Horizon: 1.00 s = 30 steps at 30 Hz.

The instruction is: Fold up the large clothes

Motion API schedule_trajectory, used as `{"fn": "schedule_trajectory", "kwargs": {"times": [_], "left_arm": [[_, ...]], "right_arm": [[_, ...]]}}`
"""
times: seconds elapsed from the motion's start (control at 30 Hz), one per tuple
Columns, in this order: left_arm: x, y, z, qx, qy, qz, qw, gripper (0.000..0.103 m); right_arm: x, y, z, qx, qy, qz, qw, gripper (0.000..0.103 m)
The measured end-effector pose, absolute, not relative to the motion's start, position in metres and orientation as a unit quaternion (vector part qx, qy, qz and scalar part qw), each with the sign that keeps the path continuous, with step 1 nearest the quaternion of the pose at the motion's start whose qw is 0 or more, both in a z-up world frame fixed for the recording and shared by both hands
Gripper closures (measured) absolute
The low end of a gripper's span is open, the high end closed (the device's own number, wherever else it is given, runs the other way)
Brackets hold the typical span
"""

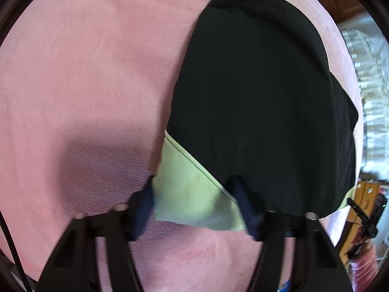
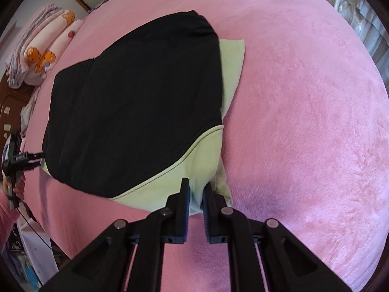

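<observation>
Over on the left, the left gripper [image 1: 194, 194] is pointing steeply down at the pink blanket [image 1: 80, 73], its jaws standing partly apart with a light green corner of the garment [image 1: 255, 102] lying between them; the left finger is sitting at the cloth's edge and the right finger is overlapping the black part, but I cannot tell whether the pads are actually pressing on the fabric. The garment, black with light green panels, is lying spread flat on the blanket, stretching away from both tools. Further right, the right gripper [image 2: 196, 189] is also aiming down, its jaws drawn nearly together and pinching a bunched fold of the green fabric at the near corner of the garment. A stack of folded bedding [image 2: 39, 56] is sitting beyond the blanket's far edge.
</observation>
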<state>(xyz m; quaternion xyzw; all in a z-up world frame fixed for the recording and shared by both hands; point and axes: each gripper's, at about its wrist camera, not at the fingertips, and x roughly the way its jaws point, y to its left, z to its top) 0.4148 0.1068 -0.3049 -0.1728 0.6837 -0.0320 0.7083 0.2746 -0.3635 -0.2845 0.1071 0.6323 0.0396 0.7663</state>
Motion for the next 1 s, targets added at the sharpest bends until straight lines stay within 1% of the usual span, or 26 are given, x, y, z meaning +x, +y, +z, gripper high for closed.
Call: {"fn": "schedule_trajectory", "kwargs": {"times": [0.03, 0.07, 0.1, 0.13, 0.3, 0.63, 0.73, 0.8, 0.87, 0.9, 0.93, 0.97, 1.0], "left_arm": [[0.414, 0.103, -0.303, -0.162, 0.682, -0.035, 0.712, 0.07], [0.413, 0.1, -0.301, -0.154, 0.682, -0.035, 0.715, 0.075], [0.411, 0.098, -0.3, -0.145, 0.681, -0.033, 0.717, 0.078], [0.409, 0.096, -0.299, -0.135, 0.683, -0.031, 0.717, 0.086], [0.401, 0.093, -0.301, -0.137, 0.687, -0.03, 0.713, 0.091], [0.393, 0.098, -0.319, -0.16, 0.693, -0.017, 0.702, 0.09], [0.389, 0.094, -0.306, -0.133, 0.686, 0.009, 0.715, 0.086], [0.386, 0.083, -0.29, -0.101, 0.673, 0.038, 0.732, 0.076], [0.382, 0.071, -0.272, -0.087, 0.65, 0.052, 0.753, 0.054], [0.381, 0.065, -0.262, -0.083, 0.638, 0.058, 0.763, 0.047], [0.381, 0.059, -0.253, -0.078, 0.624, 0.066, 0.775, 0.035], [0.38, 0.053, -0.243, -0.078, 0.608, 0.07, 0.787, 0.028], [0.382, 0.045, -0.233, -0.084, 0.591, 0.069, 0.799, 0.027]], "right_arm": [[0.272, -0.363, -0.284, 0.105, 0.638, 0.04, 0.762, 0.095], [0.27, -0.362, -0.284, 0.104, 0.641, 0.04, 0.759, 0.095], [0.267, -0.362, -0.283, 0.106, 0.642, 0.04, 0.759, 0.095], [0.265, -0.363, -0.282, 0.111, 0.64, 0.04, 0.759, 0.095], [0.254, -0.368, -0.283, 0.138, 0.639, 0.033, 0.756, 0.095], [0.257, -0.372, -0.298, 0.15, 0.646, 0.035, 0.748, 0.095], [0.263, -0.365, -0.293, 0.13, 0.65, 0.027, 0.749, 0.094], [0.264, -0.354, -0.277, 0.093, 0.64, 0.015, 0.763, 0.092], [0.264, -0.344, -0.261, 0.066, 0.626, -0.006, 0.777, 0.089], [0.264, -0.341, -0.255, 0.057, 0.62, -0.02, 0.782, 0.087], [0.264, -0.339, -0.247, 0.047, 0.612, -0.035, 0.789, 0.086], [0.265, -0.337, -0.239, 0.041, 0.599, -0.049, 0.799, 0.086], [0.266, -0.335, -0.23, 0.034, 0.582, -0.063, 0.81, 0.084]]}}
